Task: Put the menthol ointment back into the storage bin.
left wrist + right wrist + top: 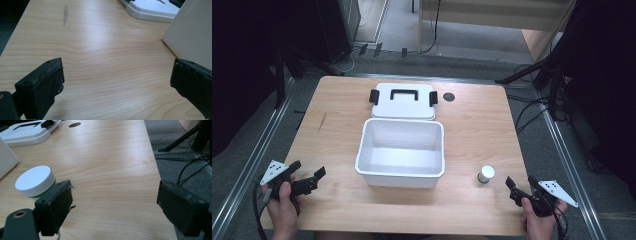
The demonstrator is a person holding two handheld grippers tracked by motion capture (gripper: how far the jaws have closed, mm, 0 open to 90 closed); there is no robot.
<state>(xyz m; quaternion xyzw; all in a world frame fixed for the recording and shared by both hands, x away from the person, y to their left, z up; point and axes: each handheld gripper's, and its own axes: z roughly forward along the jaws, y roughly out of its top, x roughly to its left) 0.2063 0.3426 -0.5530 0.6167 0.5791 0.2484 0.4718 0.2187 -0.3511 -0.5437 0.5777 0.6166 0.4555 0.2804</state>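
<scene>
While your right claw [512,190] sits at the near right of the table [482,125] with its jaws spread apart and nothing between them, the small white-capped jar [485,174] stands just beside it to the left, untouched. Your left claw [309,179] rests at the near left corner, jaws likewise wide apart over bare wood. Between the two, the open white box [401,172] sits mid-table, and its lid [403,101] with the black handle lies just beyond it
</scene>
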